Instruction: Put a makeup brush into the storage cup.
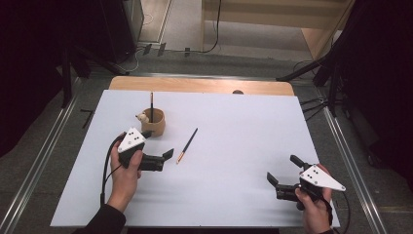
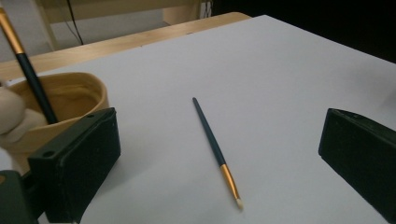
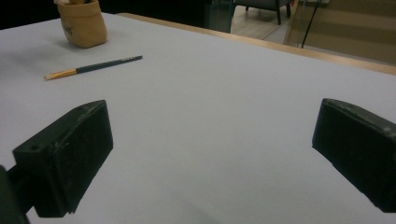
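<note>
High view: a white table with a tan cup toward the far left and a loose paintbrush lying flat just right of it
Left gripper: held low beside the cup, jaws spread wide, holding nothing, aimed at the loose brush
Right gripper: near the table's front right corner, jaws spread wide and empty, well apart from the brush
Loose paintbrush, left gripper view: dark handle, gold ferrule, pale tip nearest the camera, lying between the two jaws but beyond them, untouched
Cup, left gripper view: just behind the left jaw, with a second brush standing tilted inside
Right gripper view: brush and cup far off at upper left
</note>
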The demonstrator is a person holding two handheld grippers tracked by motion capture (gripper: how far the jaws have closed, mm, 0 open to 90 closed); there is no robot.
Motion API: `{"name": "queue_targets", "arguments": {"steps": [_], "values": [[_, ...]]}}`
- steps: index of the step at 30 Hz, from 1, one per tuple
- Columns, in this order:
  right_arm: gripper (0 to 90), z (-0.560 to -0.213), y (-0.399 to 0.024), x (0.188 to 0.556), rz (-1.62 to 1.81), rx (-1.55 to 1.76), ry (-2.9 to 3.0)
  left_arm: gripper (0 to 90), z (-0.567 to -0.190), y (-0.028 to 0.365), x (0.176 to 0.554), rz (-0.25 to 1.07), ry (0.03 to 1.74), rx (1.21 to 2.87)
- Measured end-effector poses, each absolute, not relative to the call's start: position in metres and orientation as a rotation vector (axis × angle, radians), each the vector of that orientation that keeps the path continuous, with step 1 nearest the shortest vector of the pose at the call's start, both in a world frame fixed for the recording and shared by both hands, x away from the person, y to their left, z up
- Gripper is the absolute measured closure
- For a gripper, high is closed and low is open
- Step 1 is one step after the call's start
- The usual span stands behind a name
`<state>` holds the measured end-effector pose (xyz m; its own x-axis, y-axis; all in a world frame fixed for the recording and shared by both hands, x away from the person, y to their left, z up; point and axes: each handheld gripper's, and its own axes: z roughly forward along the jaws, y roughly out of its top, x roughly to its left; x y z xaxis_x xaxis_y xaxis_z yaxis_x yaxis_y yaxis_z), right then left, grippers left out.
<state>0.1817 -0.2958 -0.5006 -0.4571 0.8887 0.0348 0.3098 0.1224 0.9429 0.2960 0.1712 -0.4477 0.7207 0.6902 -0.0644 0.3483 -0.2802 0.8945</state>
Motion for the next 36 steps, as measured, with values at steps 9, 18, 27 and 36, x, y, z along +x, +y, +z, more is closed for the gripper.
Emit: {"name": "queue_targets", "arguments": {"steps": [9, 18, 27, 36], "values": [[0.0, -0.501, -0.297, 0.182, 1.335, 1.159, 1.844, 0.0, -0.447, 0.150, 0.309, 0.340, 0.792, 1.945], [0.0, -0.501, -0.296, 0.182, 1.335, 1.159, 1.847, 0.0, -0.451, 0.137, 0.324, 0.261, 0.809, 2.016], [0.0, -0.501, -0.296, 0.182, 1.335, 1.157, 1.848, 0.0, -0.453, 0.126, 0.333, 0.231, 0.816, 2.086], [0.0, -0.501, -0.296, 0.182, 1.335, 1.157, 1.849, 0.0, -0.463, 0.116, 0.341, 0.159, 0.838, 2.209]]}}
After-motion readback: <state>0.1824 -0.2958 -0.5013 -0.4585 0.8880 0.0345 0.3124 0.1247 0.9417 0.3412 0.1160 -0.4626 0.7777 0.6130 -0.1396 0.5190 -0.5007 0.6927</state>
